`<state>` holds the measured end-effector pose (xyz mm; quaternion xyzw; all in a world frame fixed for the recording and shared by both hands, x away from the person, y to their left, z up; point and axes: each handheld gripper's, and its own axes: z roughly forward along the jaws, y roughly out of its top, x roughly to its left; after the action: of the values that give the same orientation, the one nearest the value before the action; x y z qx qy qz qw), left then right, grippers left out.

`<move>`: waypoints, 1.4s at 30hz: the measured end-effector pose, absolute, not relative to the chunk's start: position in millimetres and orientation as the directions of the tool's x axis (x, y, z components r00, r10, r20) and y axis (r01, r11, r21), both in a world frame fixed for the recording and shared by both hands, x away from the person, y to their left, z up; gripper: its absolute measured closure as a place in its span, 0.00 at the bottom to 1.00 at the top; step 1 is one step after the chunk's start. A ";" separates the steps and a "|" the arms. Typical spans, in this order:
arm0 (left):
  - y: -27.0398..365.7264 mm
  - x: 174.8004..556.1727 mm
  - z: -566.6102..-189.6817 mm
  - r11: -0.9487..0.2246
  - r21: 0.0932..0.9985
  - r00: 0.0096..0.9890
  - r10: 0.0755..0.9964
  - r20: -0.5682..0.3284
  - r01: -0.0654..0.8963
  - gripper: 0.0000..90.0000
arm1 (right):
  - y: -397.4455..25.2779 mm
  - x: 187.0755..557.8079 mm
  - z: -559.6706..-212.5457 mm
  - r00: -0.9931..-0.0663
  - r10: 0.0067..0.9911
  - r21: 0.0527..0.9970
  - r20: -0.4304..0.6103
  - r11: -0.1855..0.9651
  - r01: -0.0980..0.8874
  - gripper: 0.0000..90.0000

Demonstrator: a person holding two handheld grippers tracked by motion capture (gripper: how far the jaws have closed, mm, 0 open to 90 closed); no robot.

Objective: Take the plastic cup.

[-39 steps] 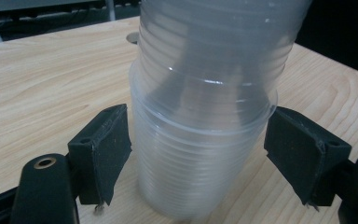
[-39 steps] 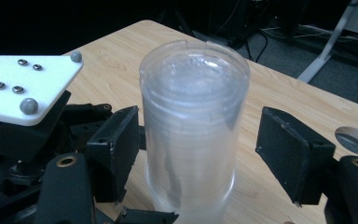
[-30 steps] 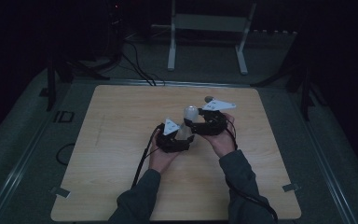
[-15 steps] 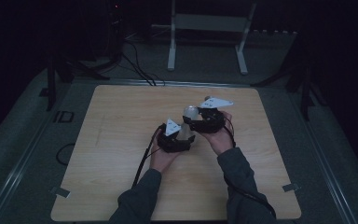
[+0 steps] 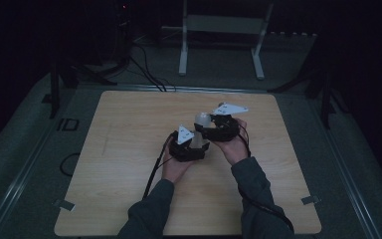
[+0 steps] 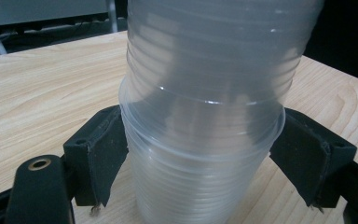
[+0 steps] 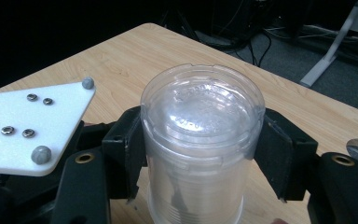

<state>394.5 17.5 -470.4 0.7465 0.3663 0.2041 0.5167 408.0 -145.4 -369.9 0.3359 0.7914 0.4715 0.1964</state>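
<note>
Both grippers are clamped on one upside-down stack of clear plastic cups (image 5: 202,121) near the middle of the wooden table (image 5: 129,149): the left gripper (image 6: 200,154) grips the lower rims, the right gripper (image 7: 200,154) the topmost cup. Judging from this, separation has hardly begun and the top cup remains nested. Nothing else lies beside the stack to obstruct.

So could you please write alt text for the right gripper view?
A stack of clear plastic cups, upside down, stands clamped between the two black jaws of the right hand-held gripper above a wooden table. The left hand-held gripper's white plate shows at left.
</note>
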 end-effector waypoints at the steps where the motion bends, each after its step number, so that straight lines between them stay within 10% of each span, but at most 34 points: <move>1: 17.2 394.5 -470.4 -0.199 0.921 0.647 0.759 -0.072 0.335 0.23 | -145.4 407.9 -369.8 -0.697 0.717 0.878 0.006 0.330 0.347 0.42; 42: 17.3 390.3 -469.8 -0.218 0.920 0.653 0.755 -0.051 0.325 0.23 | -151.7 402.7 -335.8 -0.693 0.721 0.917 0.009 0.270 0.293 0.44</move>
<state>390.3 17.3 -469.8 0.7516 0.3592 0.2104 0.5117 402.7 -151.7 -335.8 0.3301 0.7683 0.5059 0.2115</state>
